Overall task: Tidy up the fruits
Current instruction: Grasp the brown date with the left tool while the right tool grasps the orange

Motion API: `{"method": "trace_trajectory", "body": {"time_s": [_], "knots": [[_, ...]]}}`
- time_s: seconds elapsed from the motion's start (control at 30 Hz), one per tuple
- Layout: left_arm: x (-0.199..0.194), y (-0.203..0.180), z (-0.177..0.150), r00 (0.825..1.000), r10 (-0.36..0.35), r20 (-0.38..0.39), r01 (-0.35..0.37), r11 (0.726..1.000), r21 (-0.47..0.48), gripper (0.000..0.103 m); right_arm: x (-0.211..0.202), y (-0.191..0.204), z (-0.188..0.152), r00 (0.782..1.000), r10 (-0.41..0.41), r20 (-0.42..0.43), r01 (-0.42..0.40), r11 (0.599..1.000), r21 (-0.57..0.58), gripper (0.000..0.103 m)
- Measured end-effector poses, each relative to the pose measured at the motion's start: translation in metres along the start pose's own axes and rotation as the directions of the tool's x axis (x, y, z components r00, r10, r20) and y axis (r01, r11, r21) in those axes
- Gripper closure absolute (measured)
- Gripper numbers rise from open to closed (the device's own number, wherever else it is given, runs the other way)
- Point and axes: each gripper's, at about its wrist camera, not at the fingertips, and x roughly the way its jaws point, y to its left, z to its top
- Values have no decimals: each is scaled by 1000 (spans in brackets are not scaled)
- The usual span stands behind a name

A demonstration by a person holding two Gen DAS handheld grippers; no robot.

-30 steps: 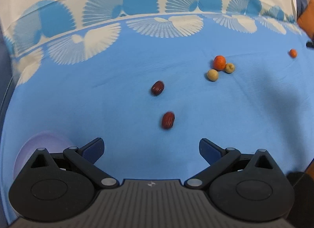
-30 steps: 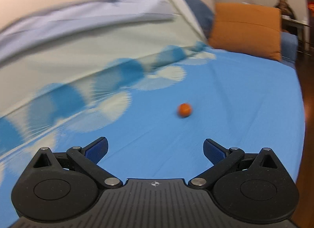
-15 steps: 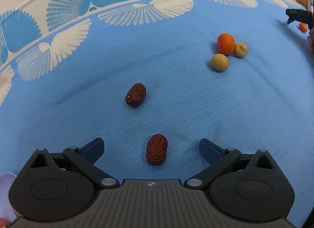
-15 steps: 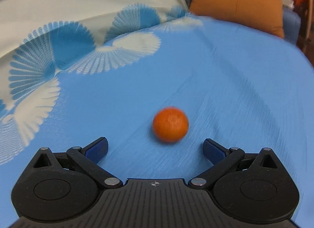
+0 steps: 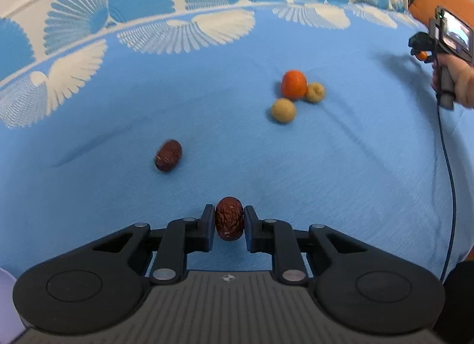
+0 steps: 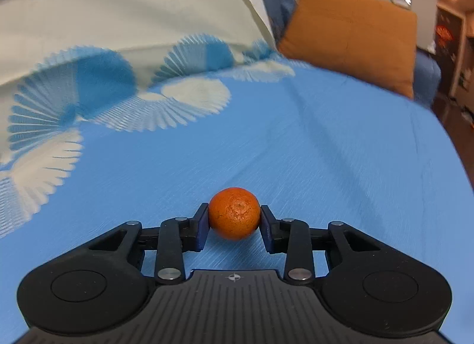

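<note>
My left gripper [image 5: 229,222] is shut on a wrinkled red date [image 5: 229,218] just above the blue cloth. A second red date [image 5: 168,155] lies ahead to the left. An orange tangerine [image 5: 293,84] and two tan round fruits [image 5: 283,110] [image 5: 315,92] lie together ahead to the right. My right gripper [image 6: 234,224] is shut on a small orange tangerine [image 6: 234,213] at the cloth's surface. The right gripper also shows far right in the left wrist view [image 5: 420,49], with the tangerine between its jaws.
The blue cloth [image 5: 326,181] has a white and blue fan pattern along its far edge. An orange cushion [image 6: 349,36] stands at the far right end. A pale purple dish edge [image 5: 7,308] shows at the lower left. A cable [image 5: 447,172] hangs from the right gripper.
Both grippers moved forward and closed: the left on the near red date, the right on the small tangerine. Both were open half a second ago.
</note>
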Motion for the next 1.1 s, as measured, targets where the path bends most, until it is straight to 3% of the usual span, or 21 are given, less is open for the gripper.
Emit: {"method": "trace_trajectory", "body": {"time_s": [0.13, 0.3, 0.5, 0.7, 0.93, 1.1], "knots": [[-29, 3, 2, 999, 6, 35, -6, 1000, -2, 81, -62, 4, -4, 988, 148, 38, -147, 989, -32, 66], [-86, 16, -1, 997, 28, 68, -26, 999, -28, 81, -166, 7, -11, 928, 369, 46, -368, 929, -34, 66], [-159, 42, -22, 995, 68, 79, -60, 993, -97, 81, -298, 10, -20, 817, 574, 56, -569, 818, -85, 66], [-231, 69, -67, 989, 128, 75, -115, 981, -155, 81, -426, 14, -54, 707, 705, 52, -689, 703, -177, 66], [-295, 87, -128, 981, 169, 97, -149, 970, -190, 81, -540, 26, -116, 558, 822, -118, -824, 531, -199, 66], [-329, 97, -166, 975, 186, 124, -155, 962, -224, 81, -610, 34, -156, 478, 856, -195, -866, 423, -265, 66]]}}
